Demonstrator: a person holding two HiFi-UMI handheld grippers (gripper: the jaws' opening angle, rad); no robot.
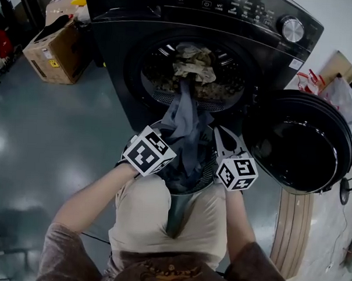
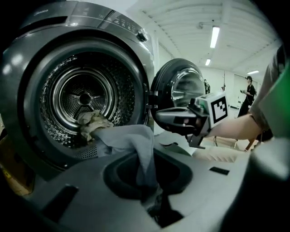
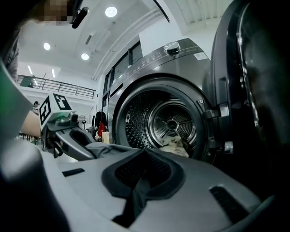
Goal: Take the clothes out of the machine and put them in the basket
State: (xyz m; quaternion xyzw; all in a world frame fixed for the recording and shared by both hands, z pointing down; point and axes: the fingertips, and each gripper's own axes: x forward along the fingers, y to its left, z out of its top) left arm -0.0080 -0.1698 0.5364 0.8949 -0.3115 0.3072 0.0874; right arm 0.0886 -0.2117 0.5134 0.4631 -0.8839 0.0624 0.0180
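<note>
Mid-extraction: a soft grey garment [image 1: 187,123] trails limp from the perforated steel drum [image 2: 86,97] down toward the dark mesh basket [image 1: 207,170] below. The left gripper [image 2: 152,199] jaws pinch it tight; the right gripper [image 3: 136,199] jaws clamp a darker fold. Next, likely: draw clear, lower, let go. A crumpled beige cloth [image 1: 194,65] lies inside.

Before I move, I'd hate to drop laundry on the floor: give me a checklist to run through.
1. Left gripper shut on grey garment: ok.
2. Right gripper pinching the same garment: ok.
3. Garment clear of drum: not ok, its top hangs in the opening.
4. Door swung aside: ok.
5. Basket beneath garment: ok.
6. Beige garment free of the grey one: cannot tell.
</note>
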